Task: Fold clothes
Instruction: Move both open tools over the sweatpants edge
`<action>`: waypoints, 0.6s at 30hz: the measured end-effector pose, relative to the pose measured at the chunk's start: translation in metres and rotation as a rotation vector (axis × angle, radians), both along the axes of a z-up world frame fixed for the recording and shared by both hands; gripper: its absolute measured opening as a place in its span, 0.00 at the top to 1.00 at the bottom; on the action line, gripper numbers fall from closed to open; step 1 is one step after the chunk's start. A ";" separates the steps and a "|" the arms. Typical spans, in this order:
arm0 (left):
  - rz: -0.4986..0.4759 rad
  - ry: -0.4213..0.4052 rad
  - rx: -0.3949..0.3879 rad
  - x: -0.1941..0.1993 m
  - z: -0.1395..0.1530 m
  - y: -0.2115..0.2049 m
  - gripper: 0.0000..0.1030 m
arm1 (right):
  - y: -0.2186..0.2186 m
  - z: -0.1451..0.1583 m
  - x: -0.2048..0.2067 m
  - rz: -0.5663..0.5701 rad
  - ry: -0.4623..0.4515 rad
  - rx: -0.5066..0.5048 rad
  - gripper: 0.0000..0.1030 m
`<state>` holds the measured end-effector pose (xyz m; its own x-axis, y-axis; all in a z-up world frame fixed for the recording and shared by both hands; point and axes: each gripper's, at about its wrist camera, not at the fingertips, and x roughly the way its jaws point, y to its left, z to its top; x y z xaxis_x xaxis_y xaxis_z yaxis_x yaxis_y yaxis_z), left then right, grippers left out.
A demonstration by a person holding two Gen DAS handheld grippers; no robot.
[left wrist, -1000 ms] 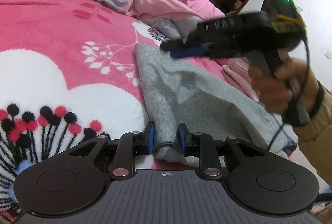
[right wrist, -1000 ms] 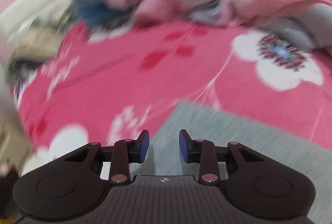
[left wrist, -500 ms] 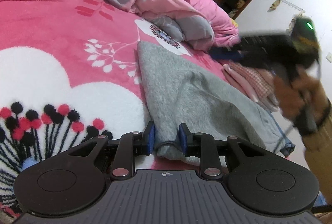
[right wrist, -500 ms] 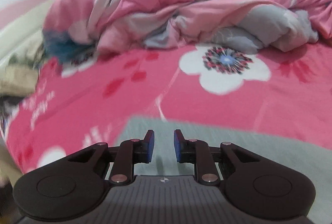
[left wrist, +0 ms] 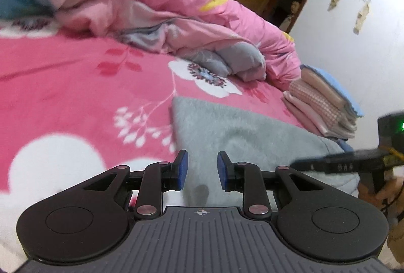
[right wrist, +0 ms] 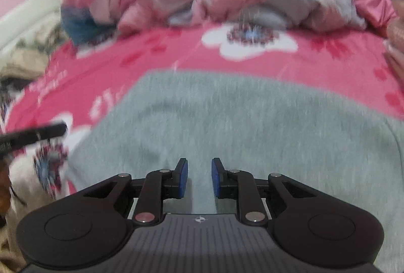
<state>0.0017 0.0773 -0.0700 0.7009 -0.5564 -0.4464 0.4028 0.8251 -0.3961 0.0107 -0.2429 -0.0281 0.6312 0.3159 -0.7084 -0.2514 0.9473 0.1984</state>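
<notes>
Left wrist view shows the grey garment (left wrist: 242,139) spread on the pink floral bed (left wrist: 75,86), its far corner squared off, a stack of folded clothes (left wrist: 325,106) beyond it near the rumpled quilt (left wrist: 156,10). The step in hand looks like taking a fresh hold for another fold. The left claw (left wrist: 200,170) hangs over the garment's near edge, jaws narrow, cloth under them; whether they pinch it I cannot tell. The right claw (right wrist: 199,178), narrow too, hovers above the cloth's middle, seemingly empty. Next, each claw needs an edge.
</notes>
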 end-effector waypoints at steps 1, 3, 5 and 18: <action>-0.007 -0.005 0.011 0.003 0.002 -0.007 0.76 | 0.000 -0.001 0.006 0.002 -0.014 0.039 0.79; -0.018 -0.008 0.030 0.010 0.005 -0.020 0.76 | 0.006 -0.004 0.017 0.027 -0.023 0.104 0.79; -0.022 -0.007 0.051 0.020 0.007 -0.030 0.76 | 0.015 -0.014 0.026 0.086 0.006 0.129 0.79; 0.018 0.036 0.179 0.076 -0.015 -0.047 0.76 | 0.001 0.005 0.032 0.181 0.031 0.105 0.79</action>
<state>0.0774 0.0299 -0.0849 0.6913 -0.4537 -0.5624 0.3757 0.8905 -0.2566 0.0429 -0.2416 -0.0235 0.5356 0.4952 -0.6840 -0.4076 0.8610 0.3041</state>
